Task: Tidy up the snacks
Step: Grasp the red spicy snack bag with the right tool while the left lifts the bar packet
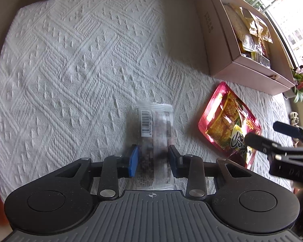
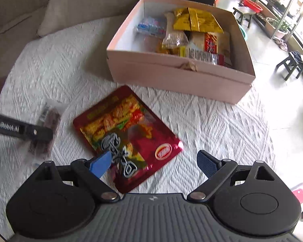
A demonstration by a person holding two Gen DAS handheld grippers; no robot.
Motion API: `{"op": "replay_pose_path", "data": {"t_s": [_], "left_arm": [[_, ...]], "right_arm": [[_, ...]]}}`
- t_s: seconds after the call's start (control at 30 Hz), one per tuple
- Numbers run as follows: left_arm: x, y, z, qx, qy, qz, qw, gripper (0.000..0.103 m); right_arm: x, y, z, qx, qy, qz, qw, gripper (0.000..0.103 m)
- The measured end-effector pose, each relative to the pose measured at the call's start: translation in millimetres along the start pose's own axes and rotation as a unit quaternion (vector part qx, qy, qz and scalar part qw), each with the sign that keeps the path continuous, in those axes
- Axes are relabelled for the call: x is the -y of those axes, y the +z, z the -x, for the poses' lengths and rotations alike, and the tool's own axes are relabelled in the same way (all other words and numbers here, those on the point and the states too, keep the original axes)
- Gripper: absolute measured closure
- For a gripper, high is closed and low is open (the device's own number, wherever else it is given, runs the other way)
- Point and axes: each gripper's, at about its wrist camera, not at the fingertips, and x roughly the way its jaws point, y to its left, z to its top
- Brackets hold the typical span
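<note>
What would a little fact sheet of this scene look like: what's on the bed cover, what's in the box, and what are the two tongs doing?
surface: white textured cover
box: pink cardboard box, open, holding many snack packets
loose snacks: clear snack packet; red snack pouch, flat on the cover
left tongs: closed on the clear snack packet
right tongs: open over the near end of the red snack pouch, not gripping
</note>
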Motion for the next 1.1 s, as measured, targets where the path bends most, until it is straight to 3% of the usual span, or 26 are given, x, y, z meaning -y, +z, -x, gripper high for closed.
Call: {"op": "replay_pose_path", "data": {"t_s": [0.07, 0.17, 0.23, 0.37, 0.47, 0.6, 0.77, 0.83, 0.9, 1.1], "left_arm": [[-4, -7, 2, -0.006, -0.007, 0.011, 0.9999, 0.069], [-9, -22, 7, -0.009, -0.003, 0.022, 0.9997, 0.069], [-12, -33, 10, -0.012, -0.006, 0.030, 0.9995, 0.069], [-13, -44, 11, -0.002, -0.010, 0.029, 0.9995, 0.068], [-11, -41, 11, -0.002, -0.006, 0.034, 0.9994, 0.067], [-4, -37, 8, -0.001, 0.005, 0.027, 0.9996, 0.066], [6, -37, 6, 0.002, 0.018, 0.013, 0.9998, 0.061], [9, -37, 5, 0.002, 0.023, 0.006, 0.9997, 0.057], [11, -39, 6, 0.001, 0.026, 0.001, 0.9997, 0.052], [23, -37, 1, -0.003, 0.033, -0.012, 0.9994, 0.036]], "right_arm": [[2, 13, -9, 0.002, 0.021, 0.002, 1.000, 0.011], [2, 26, -27, -0.003, 0.017, 0.004, 1.000, 0.011], [6, 26, -41, -0.031, 0.038, -0.011, 0.999, 0.011], [-1, 12, -37, -0.046, 0.078, -0.009, 0.996, 0.009], [-21, -2, -34, -0.044, 0.065, 0.048, 0.996, 0.007], [-49, -12, -42, -0.032, 0.017, 0.128, 0.991, 0.003], [-54, 7, -54, -0.030, 0.022, 0.105, 0.994, 0.000], [-55, 10, -55, -0.035, 0.017, 0.103, 0.994, 0.004], [-52, 6, -50, -0.040, 0.013, 0.106, 0.993, 0.009], [-14, -33, -26, -0.072, -0.015, 0.049, 0.996, 0.010]]}}
